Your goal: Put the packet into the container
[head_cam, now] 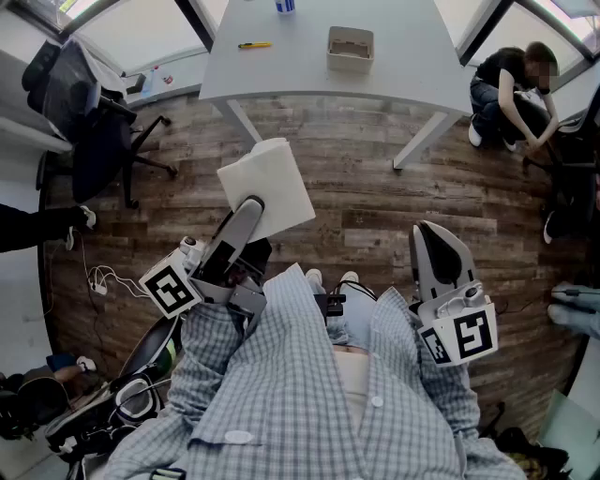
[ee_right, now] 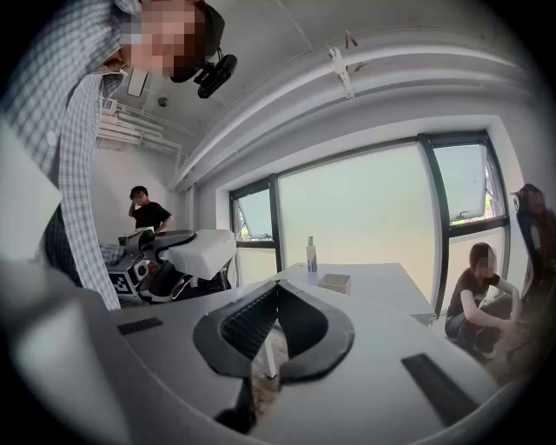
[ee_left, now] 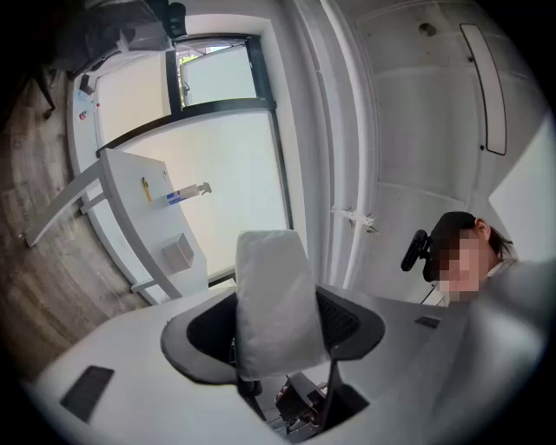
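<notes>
My left gripper (head_cam: 251,204) is shut on a white packet (head_cam: 270,186), held up in the air over the wooden floor in front of me. In the left gripper view the packet (ee_left: 273,300) stands upright between the jaws of the left gripper (ee_left: 276,335). The container (head_cam: 350,48), a small open beige box, sits on the white table (head_cam: 309,80) farther ahead, well apart from the packet; it also shows as the container (ee_left: 178,253) and the container (ee_right: 334,282). My right gripper (head_cam: 433,232) hangs at the right, shut and empty, with the tips of the right gripper (ee_right: 277,289) meeting.
A blue-and-white bottle (head_cam: 285,5) and a yellow pen-like item (head_cam: 253,44) lie on the table. A dark office chair (head_cam: 94,127) stands at the left. A person (head_cam: 511,84) crouches at the right beside the table leg. Cables and bags lie at lower left.
</notes>
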